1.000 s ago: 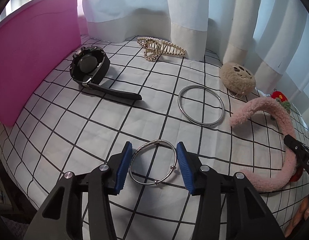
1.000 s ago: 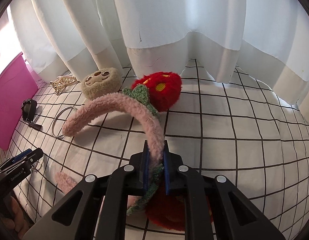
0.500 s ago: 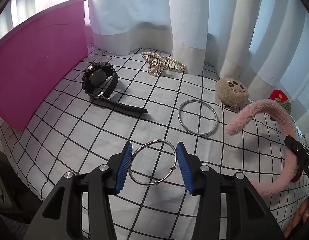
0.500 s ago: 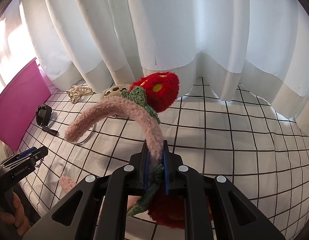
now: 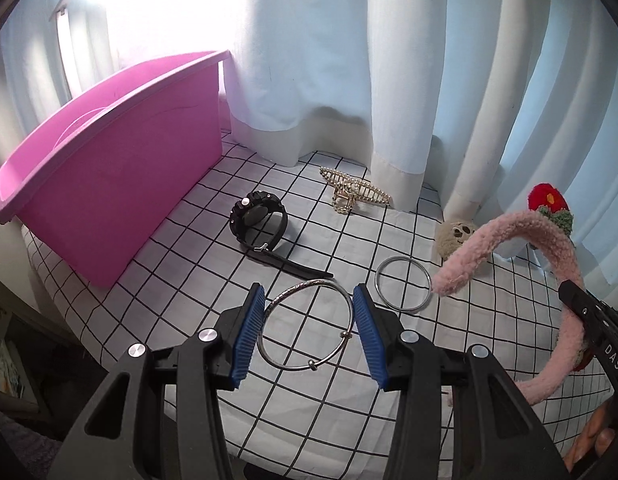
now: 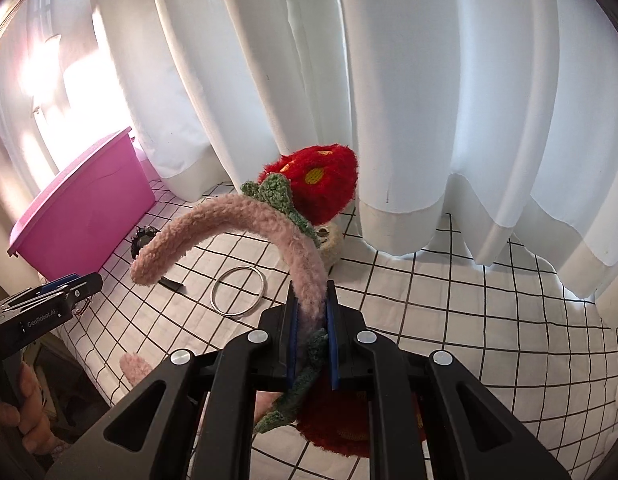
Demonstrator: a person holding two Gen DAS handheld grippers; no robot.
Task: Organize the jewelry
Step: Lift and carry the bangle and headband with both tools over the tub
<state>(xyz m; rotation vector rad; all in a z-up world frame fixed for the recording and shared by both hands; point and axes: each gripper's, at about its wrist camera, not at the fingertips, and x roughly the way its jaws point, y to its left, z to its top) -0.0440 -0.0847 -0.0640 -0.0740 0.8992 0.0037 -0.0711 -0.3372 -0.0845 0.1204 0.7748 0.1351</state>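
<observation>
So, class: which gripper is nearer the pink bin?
Left. The left gripper, holding a bangle, sits just right of the pink bin; the right gripper, clamping the headband, is farther right.

Silver bangle [image 5: 307,326] with small beads: held across its width between the left fingers [image 5: 248,338], off the checked cloth. Plain silver ring bangle [image 5: 404,285] flat on the cloth, just past the left fingers, to their right. Black watch [image 5: 260,221] on its side, strap trailing; gold pearl hair claw [image 5: 353,192] beyond it. Pink fluffy headband [image 6: 245,224], red flowers and green leaves, pinched upright between the right fingers [image 6: 332,344], arching forward-left. Pink bin [image 5: 109,184] far left of the left fingers.
</observation>
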